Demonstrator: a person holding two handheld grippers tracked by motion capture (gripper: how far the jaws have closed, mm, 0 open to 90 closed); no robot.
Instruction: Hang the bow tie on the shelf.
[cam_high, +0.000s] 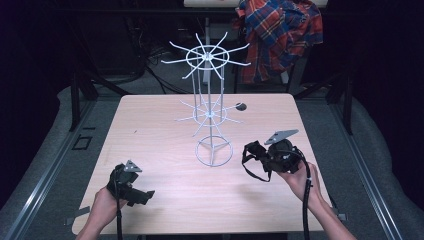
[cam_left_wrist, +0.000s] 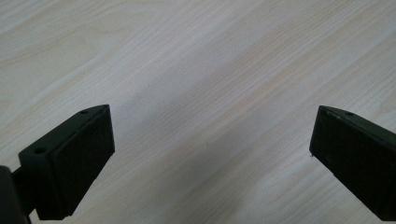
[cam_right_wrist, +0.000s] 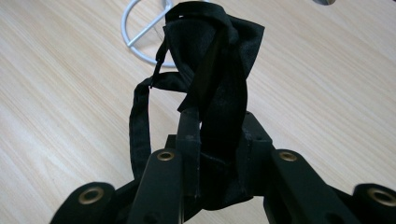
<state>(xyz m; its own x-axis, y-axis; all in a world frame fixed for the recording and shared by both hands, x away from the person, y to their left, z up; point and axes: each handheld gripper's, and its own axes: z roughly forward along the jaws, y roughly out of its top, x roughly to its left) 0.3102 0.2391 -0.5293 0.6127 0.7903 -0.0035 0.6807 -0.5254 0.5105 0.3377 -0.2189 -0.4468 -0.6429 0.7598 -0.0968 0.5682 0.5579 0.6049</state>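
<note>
Overhead, a pale wooden table (cam_high: 165, 150) carries a tall white wire display stand (cam_high: 210, 110) with two tiers of radiating hooks and a ring base, standing near the middle, slightly to the far side. At the near left, the person's left hand (cam_high: 102, 210) holds the left gripper (cam_high: 142, 196) low over the table, well apart from the stand. At the near right, the right hand (cam_high: 300, 177) holds the right gripper (cam_high: 257, 155) just to the right of the stand's ring base, with a black fabric piece with a loose strap (cam_high: 255, 160) bunched at its tip. Beyond the table's far edge hangs a red and blue plaid shirt (cam_high: 280, 30). From the left gripper view, the two black fingers (cam_left_wrist: 79, 154) stand wide apart with nothing between them, bare wood grain beneath. From the right gripper view, the fingers (cam_right_wrist: 189, 140) are pressed together on the black fabric, which rises in a crumpled bundle above them while a strap loops down on the left; the stand's white ring base (cam_right_wrist: 140, 32) lies on the table just beyond the fabric.
</note>
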